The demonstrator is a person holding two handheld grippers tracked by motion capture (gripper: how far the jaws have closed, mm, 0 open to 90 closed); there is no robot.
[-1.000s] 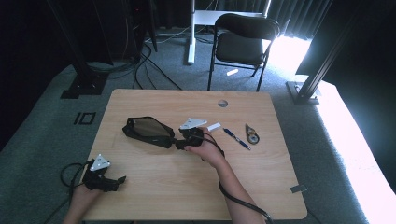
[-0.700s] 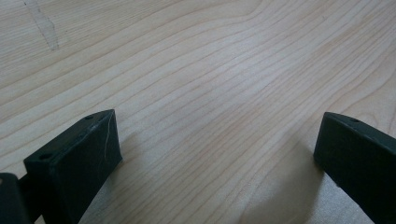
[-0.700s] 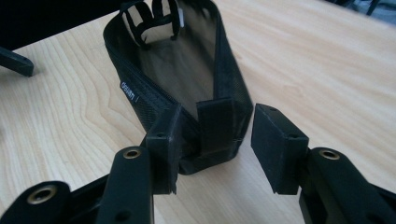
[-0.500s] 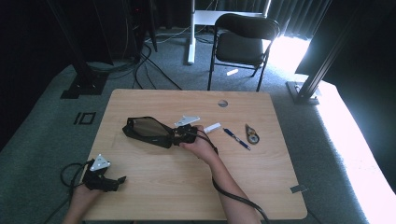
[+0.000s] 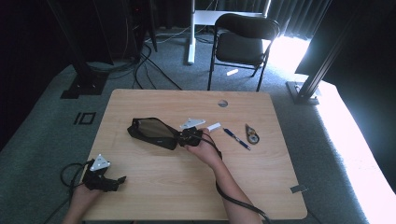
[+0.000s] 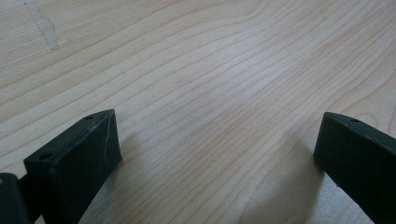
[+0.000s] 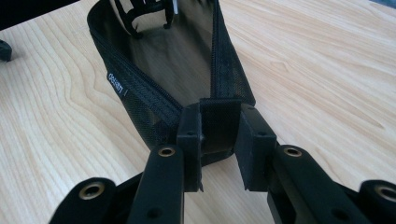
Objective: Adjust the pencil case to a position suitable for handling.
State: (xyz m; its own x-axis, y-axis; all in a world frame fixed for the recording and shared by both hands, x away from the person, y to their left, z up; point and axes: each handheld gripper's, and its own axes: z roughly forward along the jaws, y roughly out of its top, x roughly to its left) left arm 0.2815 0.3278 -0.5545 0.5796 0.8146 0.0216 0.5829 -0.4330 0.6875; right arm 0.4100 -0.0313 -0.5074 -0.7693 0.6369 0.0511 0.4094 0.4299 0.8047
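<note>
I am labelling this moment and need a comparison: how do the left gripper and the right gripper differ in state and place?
The right gripper has just been closing and now pinches the end of the black mesh pouch; the left gripper stands open over bare wood. The right one is mid-table; the left one is near the front left corner. Both have black jaws.

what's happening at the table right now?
A person works two handheld grippers over a wooden table. The right gripper has just been closing and now pinches the end tab of an open black mesh pouch. The left gripper rests open near the table's front left corner. A pen lies beside them.
</note>
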